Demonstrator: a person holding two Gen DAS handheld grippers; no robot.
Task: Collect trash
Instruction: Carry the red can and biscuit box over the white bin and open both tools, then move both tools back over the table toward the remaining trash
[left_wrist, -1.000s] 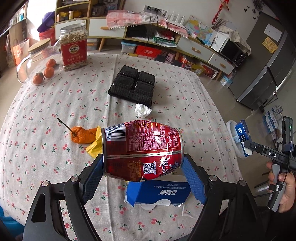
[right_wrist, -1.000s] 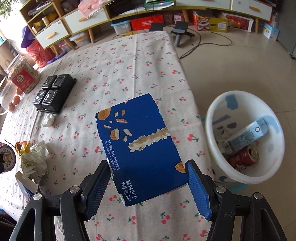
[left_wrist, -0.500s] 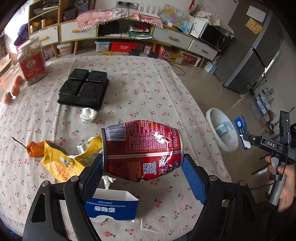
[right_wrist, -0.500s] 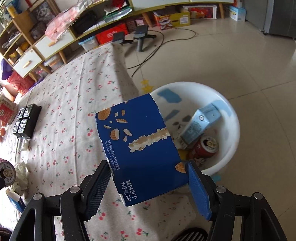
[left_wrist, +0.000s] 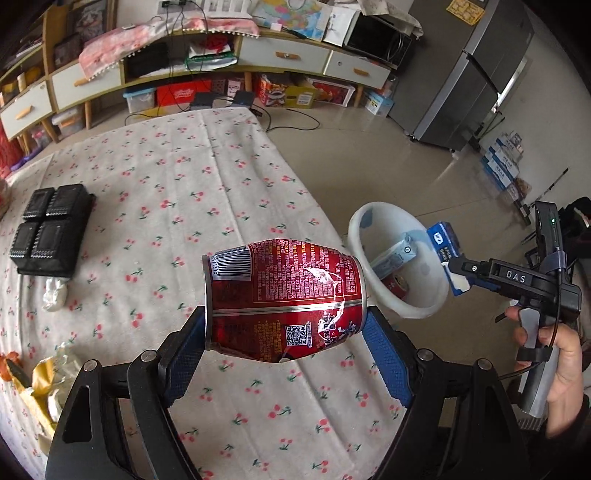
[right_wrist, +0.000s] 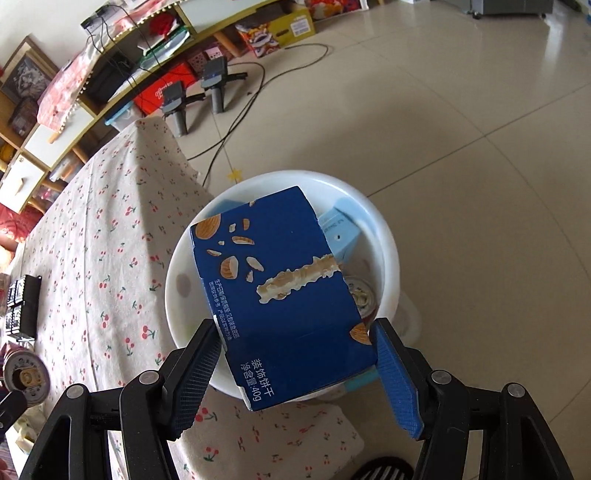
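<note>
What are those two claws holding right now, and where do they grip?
The left gripper clamps a red can by its two ends. The right gripper holds a blue biscuit box by its lower side edges.

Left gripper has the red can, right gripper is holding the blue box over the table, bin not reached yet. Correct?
Not quite. The right wrist view shows the blue box in the right gripper already above the white bin, not the table. The left gripper does hold the red can.

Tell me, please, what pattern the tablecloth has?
Small red cherries on off-white tablecloth, clearest in the left wrist view.
</note>
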